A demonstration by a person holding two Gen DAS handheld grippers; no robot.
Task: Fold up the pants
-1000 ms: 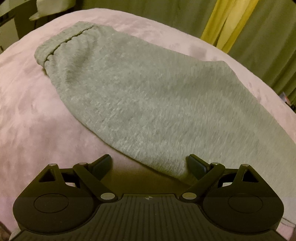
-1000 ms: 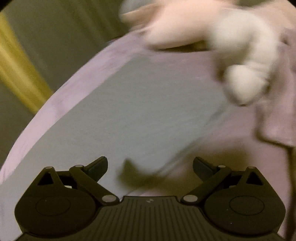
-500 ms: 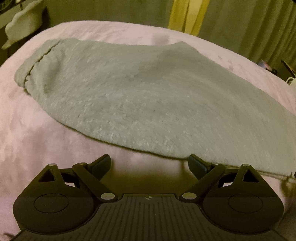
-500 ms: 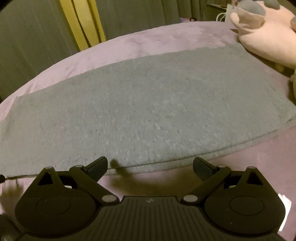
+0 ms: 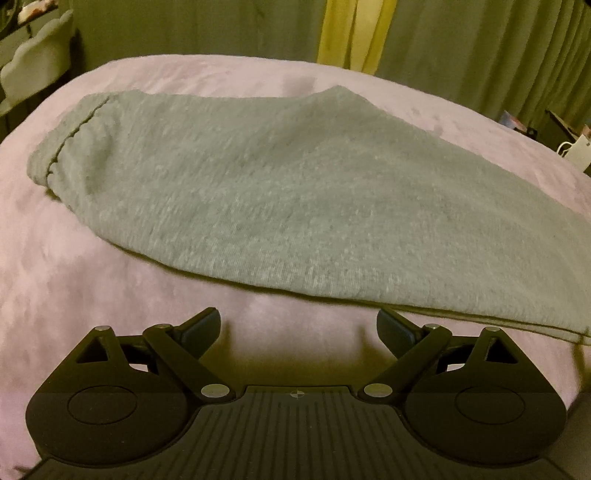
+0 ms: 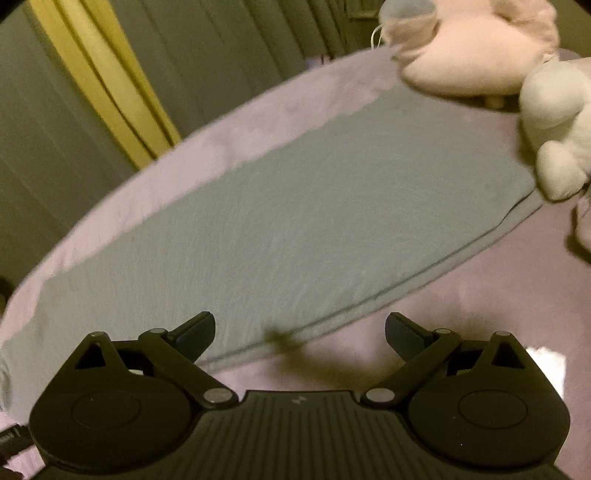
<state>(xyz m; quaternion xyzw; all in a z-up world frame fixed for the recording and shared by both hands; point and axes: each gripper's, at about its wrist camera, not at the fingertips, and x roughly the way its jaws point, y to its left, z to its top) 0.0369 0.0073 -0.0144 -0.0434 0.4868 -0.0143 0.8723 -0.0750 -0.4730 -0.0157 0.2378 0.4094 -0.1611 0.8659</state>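
Grey pants (image 5: 280,192) lie flat on the pink bed cover (image 5: 74,295), folded lengthwise, layers stacked along the near edge. Elastic waistband (image 5: 66,144) sits far ahead and off to the left of the left gripper's fingers.

Left gripper (image 5: 298,325): fingers spread wide, holding nothing. The near edge of the pants runs just ahead of the fingertips; the right fingertip (image 5: 391,325) sits right at or under that edge, contact unclear. The left fingertip is over bare cover, apart from the fabric.

Right gripper (image 6: 300,328): fingers spread wide, holding nothing. The doubled edge of the pants (image 6: 295,229) runs diagonally between the fingers, from low near the left one up and away to the right. The left fingertip (image 6: 195,328) overlaps grey fabric in view; the right fingertip is over bare bed cover (image 6: 498,295). Whether it touches the cloth, cannot tell. Frame is a bit motion-blurred.

Beyond the fingers in the right view: a pink plush toy (image 6: 472,55) ahead and to the right, at the far end of the pants, and a white plush toy (image 6: 557,125) further right, just beside the corner of the pants. Grey-green curtains (image 6: 207,55) with a yellow panel (image 6: 107,81) hang behind the bed, ahead-left. In the left view the same curtains (image 5: 461,48) and yellow panel (image 5: 351,33) are straight ahead past the bed.
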